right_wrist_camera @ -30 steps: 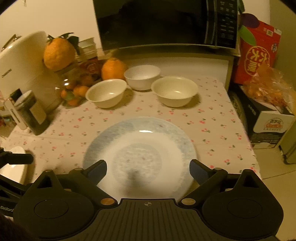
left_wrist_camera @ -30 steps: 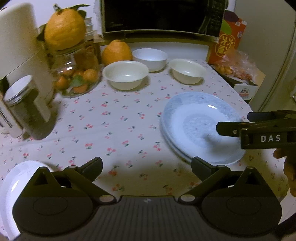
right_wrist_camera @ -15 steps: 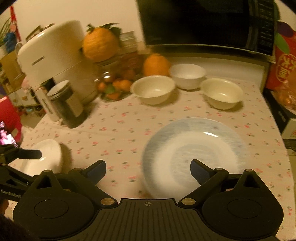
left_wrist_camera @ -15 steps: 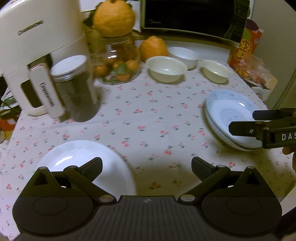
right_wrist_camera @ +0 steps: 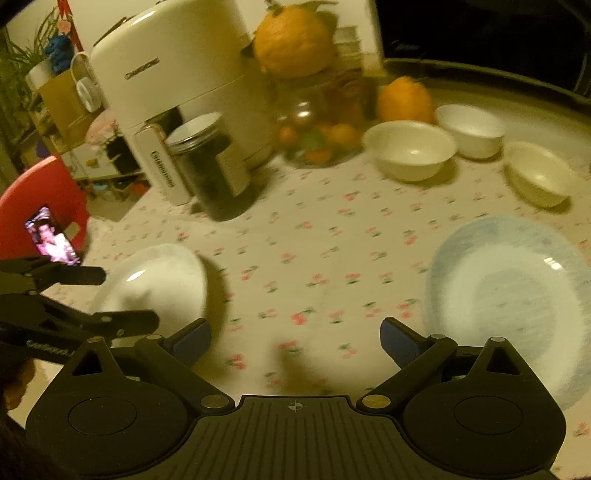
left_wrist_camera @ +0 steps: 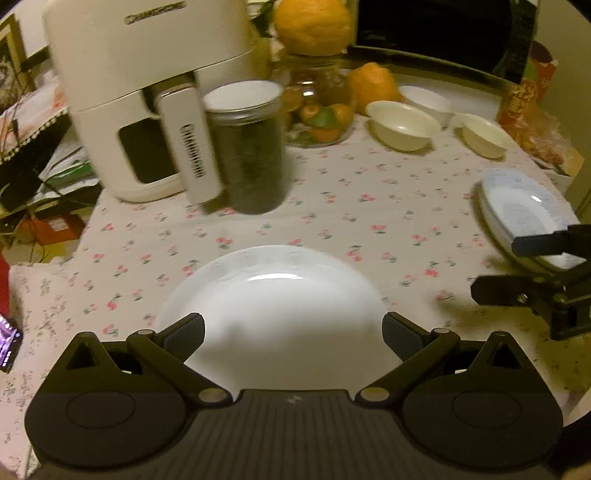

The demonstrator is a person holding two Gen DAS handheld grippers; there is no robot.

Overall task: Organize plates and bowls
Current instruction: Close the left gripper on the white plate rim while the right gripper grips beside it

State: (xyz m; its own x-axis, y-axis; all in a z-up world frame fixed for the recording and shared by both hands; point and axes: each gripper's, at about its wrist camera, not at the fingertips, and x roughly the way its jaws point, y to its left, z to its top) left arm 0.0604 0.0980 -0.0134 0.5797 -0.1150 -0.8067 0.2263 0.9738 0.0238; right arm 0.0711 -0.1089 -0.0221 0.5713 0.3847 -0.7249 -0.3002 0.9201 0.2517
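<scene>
A plain white plate (left_wrist_camera: 273, 295) lies near the table's front left, straight ahead of my open, empty left gripper (left_wrist_camera: 293, 334); it also shows in the right wrist view (right_wrist_camera: 155, 280). A blue-rimmed plate stack (right_wrist_camera: 513, 295) lies at the right, also seen in the left wrist view (left_wrist_camera: 524, 210). Three bowls stand at the back: a cream bowl (right_wrist_camera: 408, 149), a white bowl (right_wrist_camera: 471, 129) and another cream bowl (right_wrist_camera: 537, 173). My right gripper (right_wrist_camera: 295, 339) is open and empty above bare tablecloth between the plates. It shows at the right of the left wrist view (left_wrist_camera: 535, 269).
A white appliance (left_wrist_camera: 147, 88), a dark lidded jar (left_wrist_camera: 247, 147), a glass jar of small oranges (left_wrist_camera: 317, 110) with a large citrus on top, and a microwave (left_wrist_camera: 443, 33) line the back. A snack box (left_wrist_camera: 528, 92) stands at the back right. A red chair (right_wrist_camera: 40, 206) is off the left edge.
Both grippers swung left. The white plate now lies centred before my left gripper, and the blue plate stack has slid to the right of both views. Both grippers stay open.
</scene>
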